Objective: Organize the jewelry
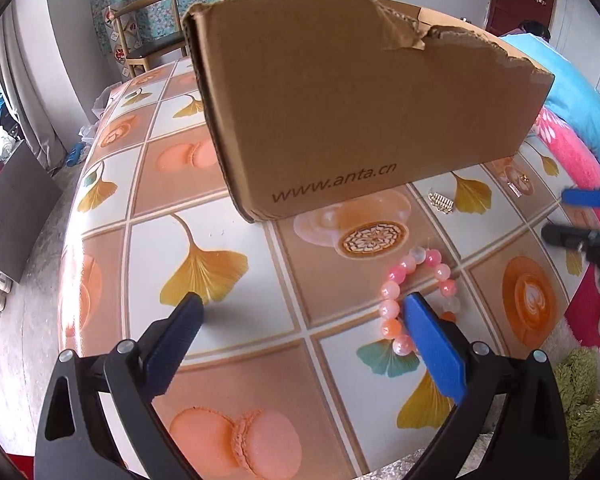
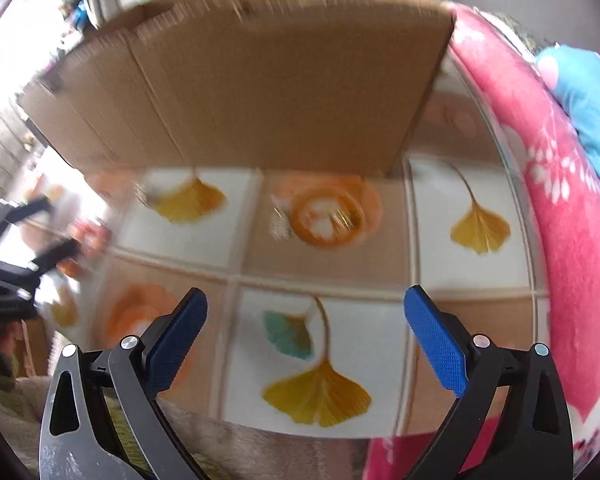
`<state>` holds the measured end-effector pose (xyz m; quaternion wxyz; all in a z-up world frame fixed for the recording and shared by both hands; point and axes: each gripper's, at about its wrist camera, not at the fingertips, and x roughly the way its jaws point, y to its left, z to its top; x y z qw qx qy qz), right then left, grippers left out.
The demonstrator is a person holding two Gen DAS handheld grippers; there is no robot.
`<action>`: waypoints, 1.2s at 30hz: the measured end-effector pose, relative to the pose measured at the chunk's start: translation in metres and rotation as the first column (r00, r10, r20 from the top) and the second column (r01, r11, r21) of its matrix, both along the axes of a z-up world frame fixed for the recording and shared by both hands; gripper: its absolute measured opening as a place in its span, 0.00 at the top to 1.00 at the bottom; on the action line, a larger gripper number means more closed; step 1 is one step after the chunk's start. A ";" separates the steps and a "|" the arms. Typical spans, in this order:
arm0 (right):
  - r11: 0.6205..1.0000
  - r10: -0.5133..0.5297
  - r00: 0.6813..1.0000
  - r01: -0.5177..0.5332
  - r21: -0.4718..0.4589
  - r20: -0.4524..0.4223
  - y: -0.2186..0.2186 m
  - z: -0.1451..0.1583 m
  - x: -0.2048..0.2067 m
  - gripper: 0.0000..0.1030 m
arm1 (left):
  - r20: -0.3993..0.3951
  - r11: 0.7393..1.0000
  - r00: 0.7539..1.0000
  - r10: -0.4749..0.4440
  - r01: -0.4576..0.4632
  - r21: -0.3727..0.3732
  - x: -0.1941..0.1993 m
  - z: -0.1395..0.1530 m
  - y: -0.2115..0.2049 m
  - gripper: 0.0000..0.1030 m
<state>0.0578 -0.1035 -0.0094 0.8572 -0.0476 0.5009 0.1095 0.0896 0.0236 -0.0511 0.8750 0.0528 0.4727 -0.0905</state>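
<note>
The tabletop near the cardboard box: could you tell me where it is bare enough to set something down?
Free: the stretch left of the pink bead bracelet, from the cardboard box down to the table's near edge. Crowded: right of the bracelet, where a gold hair comb, another small trinket and the right gripper sit.

A brown cardboard box [image 1: 360, 100] carries the only readable text: the web address "www.anta.cn", printed in dark slanted letters low on its long side, near the bottom corner in the left wrist view. In the right wrist view the same box is blurred and no lettering on it can be read.
</note>
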 end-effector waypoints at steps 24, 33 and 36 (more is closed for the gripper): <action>0.999 0.040 0.999 -0.041 -0.035 -0.023 0.026 0.002 0.035 0.96 | 0.016 1.000 1.000 -0.024 0.024 0.000 0.000 0.000 0.002 0.04; 0.999 0.029 0.999 -0.029 0.038 -0.014 -0.003 0.001 0.024 0.97 | 0.168 0.996 0.985 -0.023 0.037 -0.077 -0.007 0.048 0.006 0.05; 0.998 0.030 1.000 -0.029 0.047 -0.007 -0.005 0.003 0.025 0.97 | 0.191 0.984 0.978 -0.077 0.105 -0.141 -0.009 0.062 -0.005 0.05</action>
